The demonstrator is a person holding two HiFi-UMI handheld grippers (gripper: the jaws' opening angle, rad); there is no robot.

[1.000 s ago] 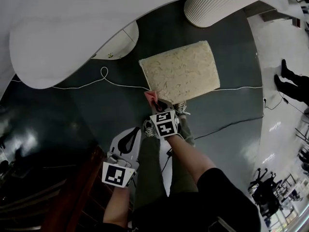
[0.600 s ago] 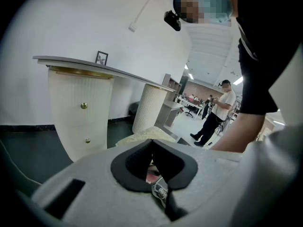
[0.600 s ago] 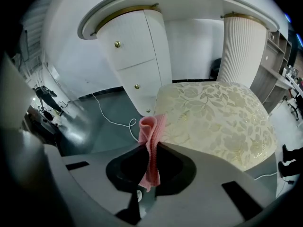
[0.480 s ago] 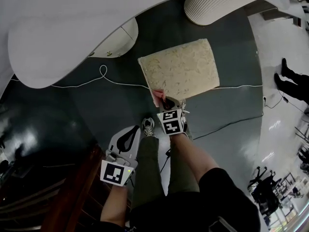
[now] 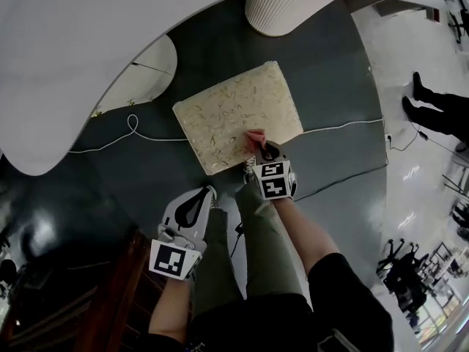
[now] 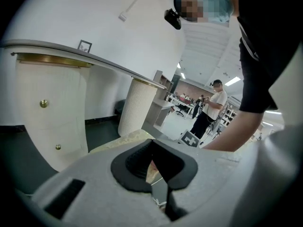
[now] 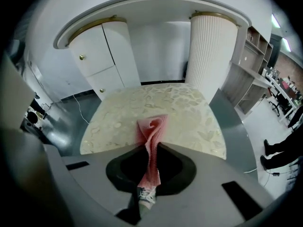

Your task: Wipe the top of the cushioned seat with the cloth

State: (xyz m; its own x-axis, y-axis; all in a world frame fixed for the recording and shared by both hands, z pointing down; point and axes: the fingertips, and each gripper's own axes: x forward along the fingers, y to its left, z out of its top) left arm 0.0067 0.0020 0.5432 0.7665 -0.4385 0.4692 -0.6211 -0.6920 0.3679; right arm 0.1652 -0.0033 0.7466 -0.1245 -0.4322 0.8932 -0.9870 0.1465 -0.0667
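- Left tongs (image 5: 207,193) hang low beside the person's leg, off the seat; pads closed to a narrow slit, nothing gripped.
- White cable (image 5: 132,133) loops on the dark floor, left of the seat.
- Cushioned seat (image 5: 236,113), cream patterned top, stands on the floor near the curved white desk (image 5: 66,42).
- Right tongs (image 5: 261,148) clamp the pink cloth (image 5: 256,136); its free end sits over the seat's near edge, right part. Contact unclear.
- Another person's legs (image 5: 432,112) stand far right.

Black sleeve (image 5: 346,288), olive-green trousers (image 5: 265,244).
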